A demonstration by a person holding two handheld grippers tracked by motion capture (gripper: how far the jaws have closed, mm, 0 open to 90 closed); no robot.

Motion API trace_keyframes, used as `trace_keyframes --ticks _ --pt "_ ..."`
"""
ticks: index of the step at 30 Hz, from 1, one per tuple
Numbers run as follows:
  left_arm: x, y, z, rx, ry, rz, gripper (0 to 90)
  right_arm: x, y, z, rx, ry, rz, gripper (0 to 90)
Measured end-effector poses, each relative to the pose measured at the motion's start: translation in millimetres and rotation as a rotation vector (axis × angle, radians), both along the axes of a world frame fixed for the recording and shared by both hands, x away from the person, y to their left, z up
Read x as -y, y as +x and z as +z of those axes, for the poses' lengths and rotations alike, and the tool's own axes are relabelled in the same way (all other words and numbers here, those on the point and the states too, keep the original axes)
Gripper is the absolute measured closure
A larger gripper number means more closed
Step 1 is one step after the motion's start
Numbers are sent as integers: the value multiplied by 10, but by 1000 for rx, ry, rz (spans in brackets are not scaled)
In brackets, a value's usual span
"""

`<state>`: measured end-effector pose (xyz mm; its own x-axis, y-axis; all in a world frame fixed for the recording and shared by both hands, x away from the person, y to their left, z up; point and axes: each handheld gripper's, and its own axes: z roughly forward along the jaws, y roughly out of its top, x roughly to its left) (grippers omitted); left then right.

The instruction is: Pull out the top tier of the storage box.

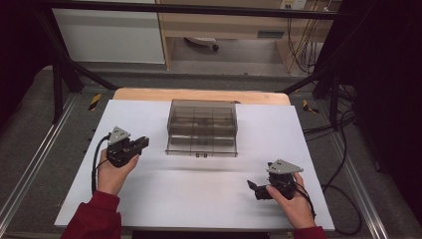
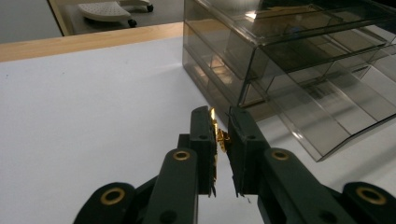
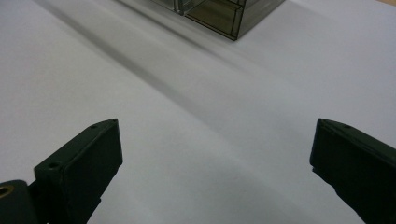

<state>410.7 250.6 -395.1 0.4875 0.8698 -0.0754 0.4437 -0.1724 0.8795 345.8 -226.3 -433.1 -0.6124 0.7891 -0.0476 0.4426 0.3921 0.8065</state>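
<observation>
Nearby: smoky clear plastic drawer box [image 2: 299,70] on white desk [image 2: 93,116]
Left gripper [image 2: 223,140]: clamped on small gold metal piece [image 2: 220,139]
Right gripper [image 3: 215,172]: jaws wide apart

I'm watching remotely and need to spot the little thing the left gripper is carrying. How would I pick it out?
Start at the smoky clear plastic drawer box standing on the white table. Just in front of its near corner, the left gripper has its two black jaws nearly together. Pinched between them is a small shiny gold piece, the one bright metallic thing against black jaws, white table and grey box.
</observation>
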Motion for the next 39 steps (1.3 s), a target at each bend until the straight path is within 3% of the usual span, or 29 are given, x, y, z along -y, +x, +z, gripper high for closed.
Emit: trace_keyframes --ticks 11,15,27,33,39 --pt "150 -61 137 23 -5 -51 807 -24 -16 7 3 12 10 24" --pt "263 -20 157 40 43 -76 807 -27 -20 15 -2 22 14 24" --pt "287 -46 223 41 18 -88 807 -56 -26 8 0 33 19 24" --pt "255 -50 253 48 -4 -89 807 -12 -21 -4 -1 61 -24 26" --pt "263 -32 259 40 -18 -95 807 -14 4 8 -8 97 -20 26"
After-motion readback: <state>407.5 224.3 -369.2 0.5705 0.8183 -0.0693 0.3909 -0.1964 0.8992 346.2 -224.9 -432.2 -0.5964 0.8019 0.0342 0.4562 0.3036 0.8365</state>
